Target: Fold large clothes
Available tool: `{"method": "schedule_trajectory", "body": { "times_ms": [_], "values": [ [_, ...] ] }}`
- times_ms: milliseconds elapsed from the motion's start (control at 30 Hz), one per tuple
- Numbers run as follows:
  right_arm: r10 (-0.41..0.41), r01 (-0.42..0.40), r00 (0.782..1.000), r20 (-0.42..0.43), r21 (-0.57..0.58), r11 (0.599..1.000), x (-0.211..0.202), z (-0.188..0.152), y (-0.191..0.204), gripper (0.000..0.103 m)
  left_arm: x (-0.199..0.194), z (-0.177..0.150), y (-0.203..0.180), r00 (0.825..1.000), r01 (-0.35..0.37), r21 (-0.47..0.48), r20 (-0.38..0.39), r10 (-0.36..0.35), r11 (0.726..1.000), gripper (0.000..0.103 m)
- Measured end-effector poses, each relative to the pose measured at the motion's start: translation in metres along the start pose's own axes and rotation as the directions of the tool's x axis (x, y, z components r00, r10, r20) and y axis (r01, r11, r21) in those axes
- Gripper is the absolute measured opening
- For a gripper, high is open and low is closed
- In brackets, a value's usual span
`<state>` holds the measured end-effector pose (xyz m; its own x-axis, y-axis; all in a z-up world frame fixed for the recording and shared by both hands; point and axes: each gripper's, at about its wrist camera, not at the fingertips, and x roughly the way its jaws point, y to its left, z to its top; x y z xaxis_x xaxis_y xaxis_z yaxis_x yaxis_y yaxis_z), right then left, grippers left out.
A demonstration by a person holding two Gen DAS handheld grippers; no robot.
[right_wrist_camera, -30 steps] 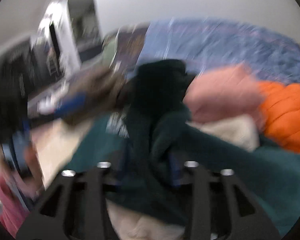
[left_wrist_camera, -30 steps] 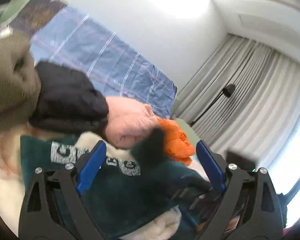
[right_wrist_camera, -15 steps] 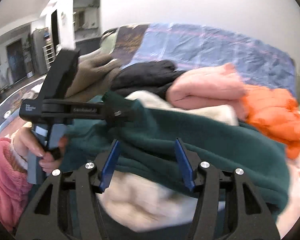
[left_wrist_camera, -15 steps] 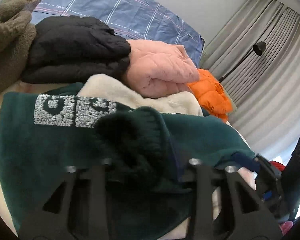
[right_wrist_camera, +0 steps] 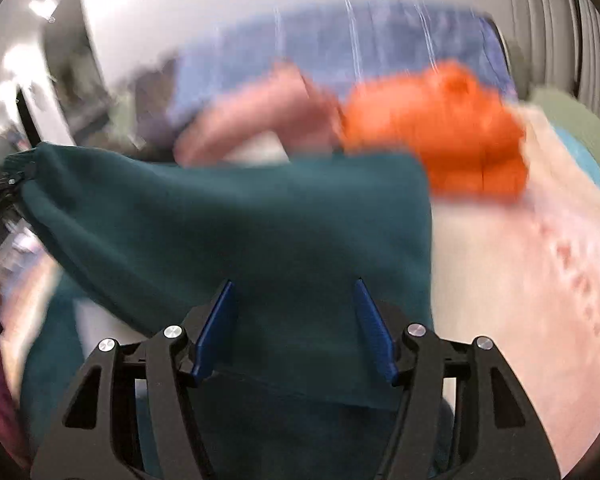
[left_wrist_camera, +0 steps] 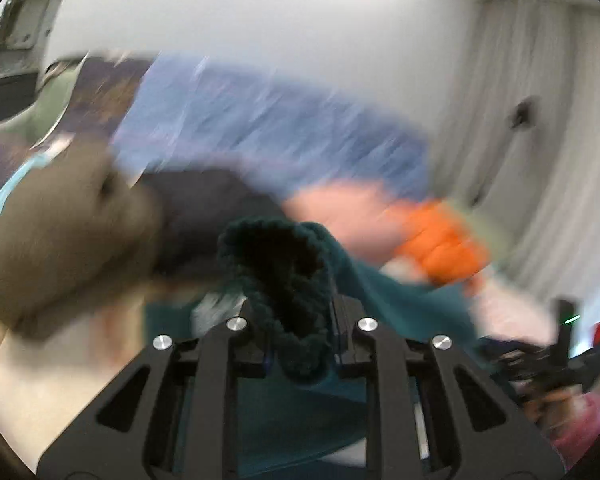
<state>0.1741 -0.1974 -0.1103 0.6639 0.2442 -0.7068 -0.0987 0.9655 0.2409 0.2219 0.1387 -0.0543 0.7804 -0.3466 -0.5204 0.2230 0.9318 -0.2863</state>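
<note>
A dark green fleece sweater (right_wrist_camera: pixel 260 220) lies across the bed, one sleeve stretched out. In the left wrist view its ribbed cuff (left_wrist_camera: pixel 272 248) bunches up between the jaws of my left gripper (left_wrist_camera: pixel 296 312), which are still closing and press on it. My right gripper (right_wrist_camera: pixel 294 312) hovers over the sleeve's broad part with its blue pads (right_wrist_camera: pixel 220 320) apart and opening; green cloth lies beneath and between them, and they do not press on it. The sleeve's cuff end (right_wrist_camera: pixel 16 168) runs off to the far left of the right wrist view. Both views are motion-blurred.
Behind the sweater sit folded piles: an orange puffer jacket (right_wrist_camera: pixel 440 136), a pink jacket (right_wrist_camera: pixel 252 120), a black garment (left_wrist_camera: pixel 212 200) and a brown fleece (left_wrist_camera: pixel 68 240). Blue plaid bedding (right_wrist_camera: pixel 340 40) lies at the wall. A cream bedcover (right_wrist_camera: pixel 520 280) spreads right. Curtains (left_wrist_camera: pixel 540 120) hang right.
My left gripper went from wide open to shut on the green cuff and lifted it. My right gripper let go of the green fabric, opened, and swung right along the sleeve.
</note>
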Motion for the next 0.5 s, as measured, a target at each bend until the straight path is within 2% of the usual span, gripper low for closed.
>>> {"method": "schedule_trajectory", "body": {
  "times_ms": [33,67,100,167,200,300,367,433,500],
  "values": [
    [0.008,-0.008,1.0,0.011,0.018,1.0,0.0,-0.002,-0.003,0.062,0.029,-0.02,0.017,0.993,-0.035,-0.025,-0.117,0.032,0.999,0.023],
    [0.018,-0.018,1.0,0.017,0.022,1.0,-0.002,0.001,-0.003,0.062,0.048,-0.037,0.028,0.982,-0.064,-0.055,-0.183,0.053,0.996,0.025],
    [0.016,-0.017,1.0,0.026,0.019,1.0,-0.008,0.003,-0.002,0.062,0.052,-0.046,0.034,0.98,-0.06,-0.087,-0.193,0.043,0.994,0.029],
    [-0.025,0.026,0.997,0.076,-0.01,1.0,-0.028,0.011,0.004,0.062,0.038,-0.042,0.039,0.989,-0.044,-0.133,-0.149,0.024,0.99,0.043],
    [-0.03,0.035,0.993,0.111,-0.043,0.998,-0.041,0.017,0.01,0.062,0.028,-0.034,0.038,0.992,-0.055,-0.132,-0.122,0.039,0.99,0.051],
    [-0.021,0.039,0.987,0.161,-0.106,0.994,-0.054,0.035,0.026,0.063,-0.006,-0.009,0.025,0.995,-0.102,-0.082,-0.03,0.1,0.991,0.051],
    [-0.013,0.033,0.988,0.155,-0.128,0.991,-0.046,0.05,0.036,0.063,-0.023,0.008,0.005,0.996,-0.082,-0.031,0.027,0.083,0.996,0.051],
    [0.011,0.006,0.992,0.125,-0.13,0.991,-0.027,0.06,0.04,0.063,-0.019,0.016,-0.018,0.999,-0.041,0.023,0.033,0.041,0.999,0.055],
    [-0.005,0.013,0.998,0.069,-0.112,0.994,0.002,0.066,0.041,0.063,0.004,0.02,-0.05,1.0,-0.017,0.102,-0.003,0.018,0.995,0.059]
  ]
}}
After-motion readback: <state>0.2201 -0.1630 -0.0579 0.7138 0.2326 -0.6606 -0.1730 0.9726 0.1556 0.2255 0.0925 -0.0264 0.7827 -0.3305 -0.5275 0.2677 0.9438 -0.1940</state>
